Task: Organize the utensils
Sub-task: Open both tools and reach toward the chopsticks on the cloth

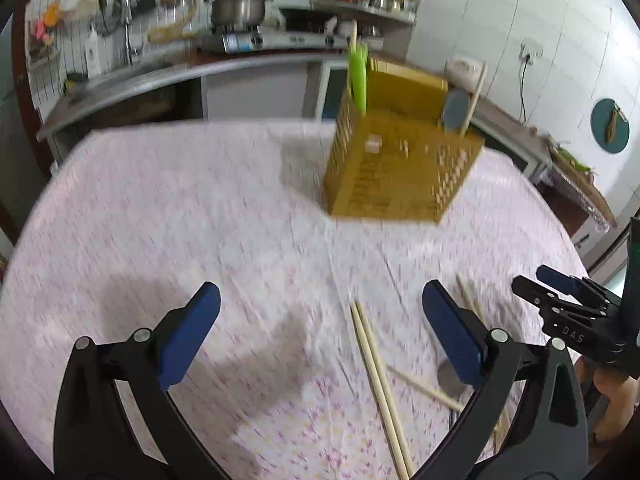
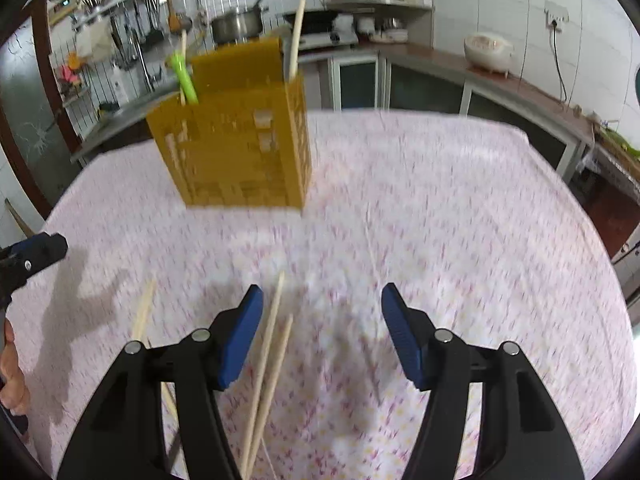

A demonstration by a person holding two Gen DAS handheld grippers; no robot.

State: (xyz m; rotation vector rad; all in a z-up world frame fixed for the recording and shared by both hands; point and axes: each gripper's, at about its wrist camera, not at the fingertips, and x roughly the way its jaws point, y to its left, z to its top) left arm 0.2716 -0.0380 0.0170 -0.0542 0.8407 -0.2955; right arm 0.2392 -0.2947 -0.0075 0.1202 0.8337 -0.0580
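Note:
A yellow slotted utensil holder (image 1: 396,168) stands on the table and holds a green utensil (image 1: 358,76), a chopstick and a round grey-blue item. It also shows in the right wrist view (image 2: 236,152). Wooden chopsticks (image 1: 378,380) lie loose on the cloth near the front. My left gripper (image 1: 320,312) is open and empty above the cloth, left of those chopsticks. My right gripper (image 2: 322,312) is open and empty, with a pair of chopsticks (image 2: 272,360) lying under and beside its left finger. The right gripper also shows at the left wrist view's right edge (image 1: 560,292).
The table carries a pink flowered cloth (image 2: 440,220). More chopsticks (image 2: 144,308) lie to the left. A kitchen counter with a stove and pot (image 1: 240,8), shelves and a rice cooker (image 2: 488,50) runs behind the table.

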